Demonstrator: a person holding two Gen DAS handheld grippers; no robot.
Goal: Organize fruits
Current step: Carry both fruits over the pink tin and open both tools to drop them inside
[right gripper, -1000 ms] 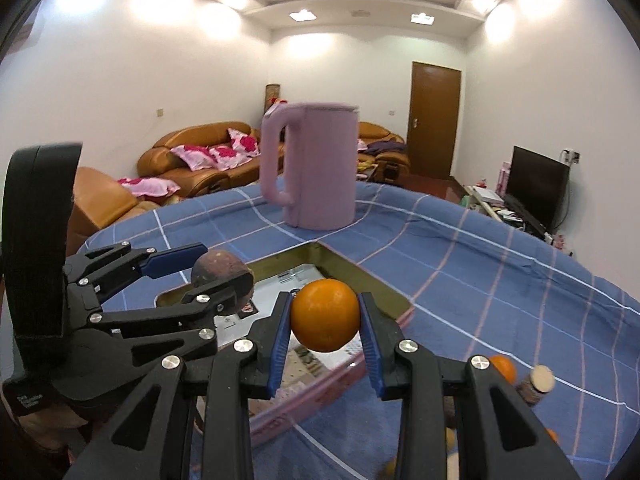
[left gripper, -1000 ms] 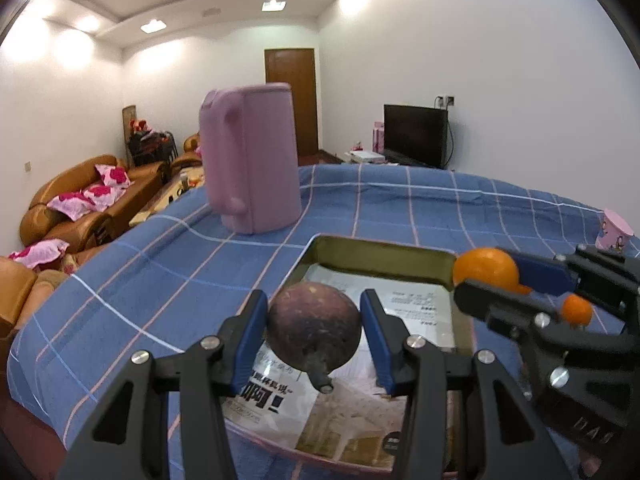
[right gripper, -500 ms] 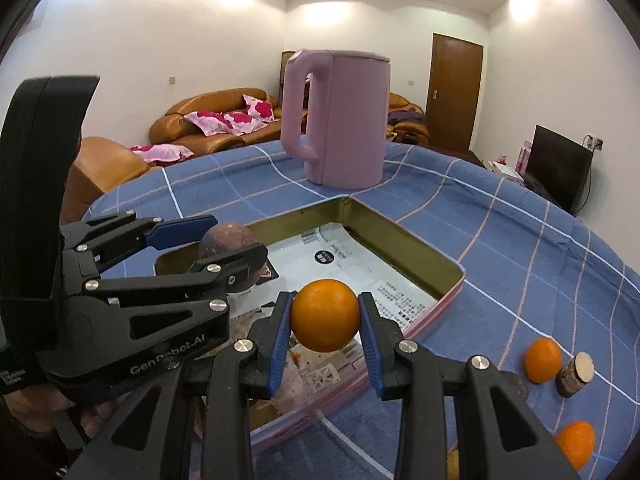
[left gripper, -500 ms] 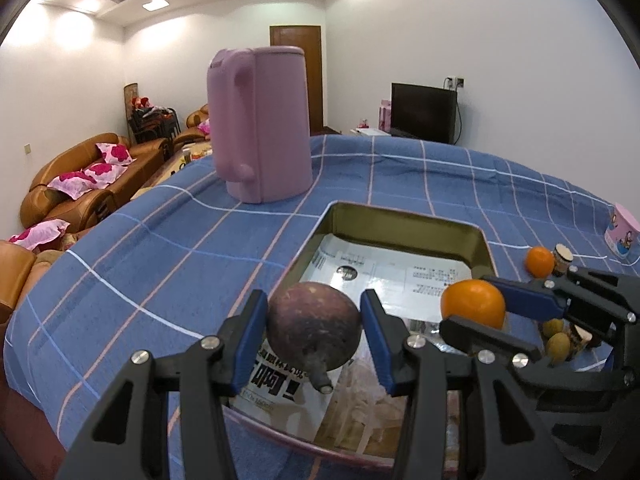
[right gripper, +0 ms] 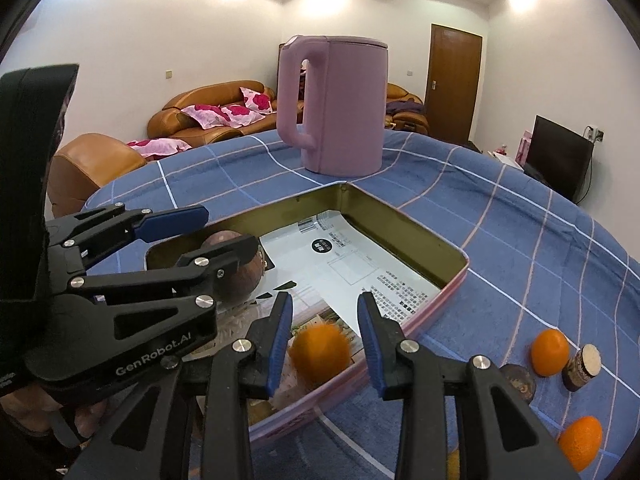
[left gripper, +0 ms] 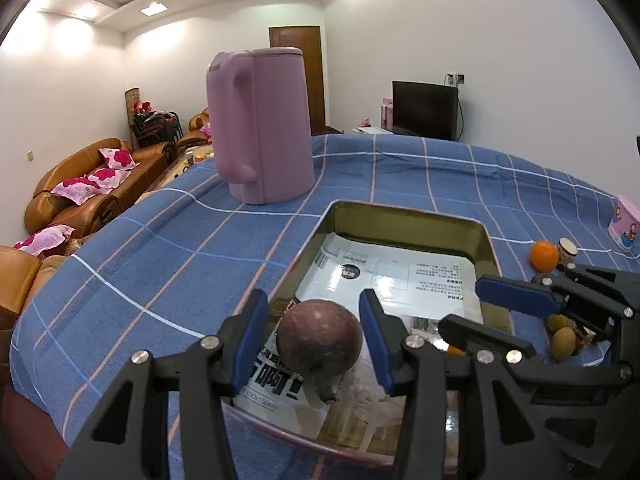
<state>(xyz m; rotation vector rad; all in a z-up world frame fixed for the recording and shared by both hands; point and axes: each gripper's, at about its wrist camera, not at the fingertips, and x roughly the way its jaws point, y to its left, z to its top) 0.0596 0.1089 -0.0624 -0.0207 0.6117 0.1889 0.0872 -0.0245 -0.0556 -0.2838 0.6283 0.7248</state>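
Note:
My left gripper (left gripper: 314, 330) is open over the near end of the paper-lined metal tray (left gripper: 404, 216). A dark purple round fruit (left gripper: 319, 342) lies between its fingers, no longer squeezed. My right gripper (right gripper: 325, 334) is open above the tray (right gripper: 416, 232). A blurred orange (right gripper: 320, 354) sits just below its fingers inside the tray. In the right wrist view the left gripper (right gripper: 200, 232) and the purple fruit (right gripper: 236, 276) show at the left. In the left wrist view the right gripper (left gripper: 496, 312) shows at the right.
A pink kettle (left gripper: 260, 124) stands beyond the tray; it also shows in the right wrist view (right gripper: 336, 104). Right of the tray lie two oranges (right gripper: 550, 352) (right gripper: 580, 442), a small jar (right gripper: 582, 366), a dark disc (right gripper: 518, 380) and small yellow-green fruits (left gripper: 562, 342). A pink cup (left gripper: 626, 226) stands far right.
Both grippers lowered toward the tray and opened. The purple fruit is released between the left fingers. The orange has left the right fingers and drops into the tray.

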